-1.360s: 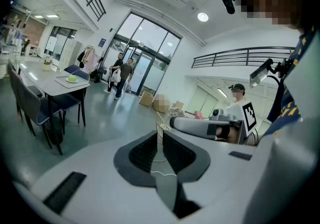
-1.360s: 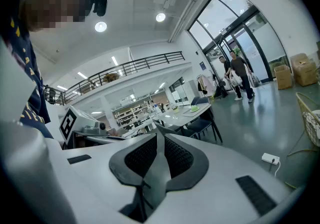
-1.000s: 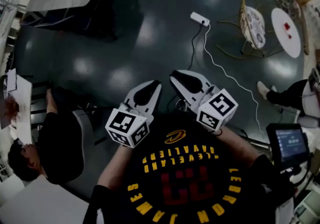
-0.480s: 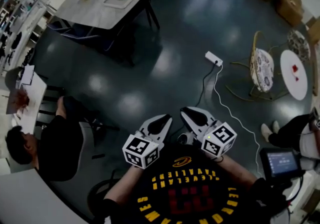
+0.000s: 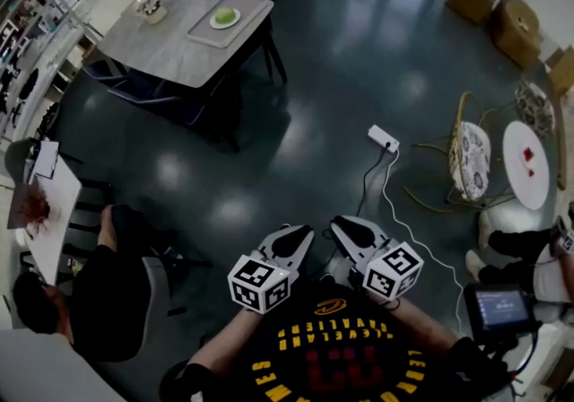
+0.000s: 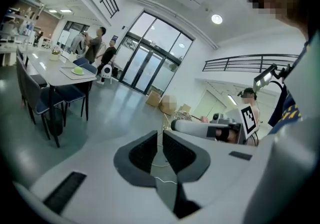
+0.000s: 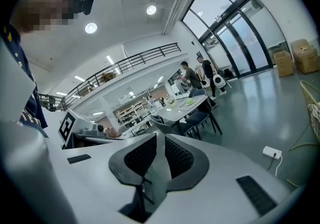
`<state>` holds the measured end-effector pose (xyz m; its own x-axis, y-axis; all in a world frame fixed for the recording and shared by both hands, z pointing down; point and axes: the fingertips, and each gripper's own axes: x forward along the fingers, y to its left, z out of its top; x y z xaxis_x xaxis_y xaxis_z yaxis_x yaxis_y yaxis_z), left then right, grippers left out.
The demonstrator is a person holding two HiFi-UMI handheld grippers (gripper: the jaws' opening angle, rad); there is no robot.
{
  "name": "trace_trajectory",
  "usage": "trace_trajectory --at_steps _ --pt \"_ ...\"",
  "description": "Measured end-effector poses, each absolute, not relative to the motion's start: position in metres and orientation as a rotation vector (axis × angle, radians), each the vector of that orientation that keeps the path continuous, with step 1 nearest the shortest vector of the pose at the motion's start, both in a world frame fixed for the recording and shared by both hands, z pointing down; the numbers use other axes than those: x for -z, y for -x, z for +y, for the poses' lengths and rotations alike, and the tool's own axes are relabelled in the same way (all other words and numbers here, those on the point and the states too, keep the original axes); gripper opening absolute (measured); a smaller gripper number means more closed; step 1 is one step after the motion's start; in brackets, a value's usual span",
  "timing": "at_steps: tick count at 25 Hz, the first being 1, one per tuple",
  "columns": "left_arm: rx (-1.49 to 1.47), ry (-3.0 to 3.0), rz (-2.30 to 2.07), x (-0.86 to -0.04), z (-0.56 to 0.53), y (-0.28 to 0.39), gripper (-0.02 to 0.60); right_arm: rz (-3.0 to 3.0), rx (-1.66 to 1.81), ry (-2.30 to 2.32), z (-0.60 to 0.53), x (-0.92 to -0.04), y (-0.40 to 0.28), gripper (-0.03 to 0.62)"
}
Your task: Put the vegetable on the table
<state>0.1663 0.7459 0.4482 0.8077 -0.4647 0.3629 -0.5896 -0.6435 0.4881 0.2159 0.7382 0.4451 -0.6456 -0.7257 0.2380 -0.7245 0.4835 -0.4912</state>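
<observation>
A wide hall with a dark, glossy floor lies below, and the grey surface stands far off at its upper left. On the surface lies a tray, where a small plate carries the green vegetable. Well apart from the surface, close to the person's chest, the left hand-held gripper has its jaws drawn together to a slit, with nothing in them. Just past it from the surface, the right hand-held gripper is likewise closed and empty. Further still from the surface, a white power strip and its cord lie on the floor. The step in hand seems to be the approach. It would go best by walking clear of the cord to the tray side, spreading one pair of jaws before reaching in, and gripping the vegetable gently across its middle. Then lift it clear of the plate's rim and set it on bare surface beside the tray.
</observation>
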Motion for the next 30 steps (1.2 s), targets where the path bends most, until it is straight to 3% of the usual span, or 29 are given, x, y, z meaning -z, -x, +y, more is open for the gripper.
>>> trace_trajectory --at_steps 9,30 --pt "-0.208 -2.445 -0.589 -0.435 0.645 -0.16 0.037 2.675 0.864 1.505 0.64 -0.434 -0.201 0.057" --pt "-0.188 -2.335 -0.797 -0.454 0.523 -0.1 0.037 2.739 0.957 1.327 0.51 -0.451 -0.153 0.057"
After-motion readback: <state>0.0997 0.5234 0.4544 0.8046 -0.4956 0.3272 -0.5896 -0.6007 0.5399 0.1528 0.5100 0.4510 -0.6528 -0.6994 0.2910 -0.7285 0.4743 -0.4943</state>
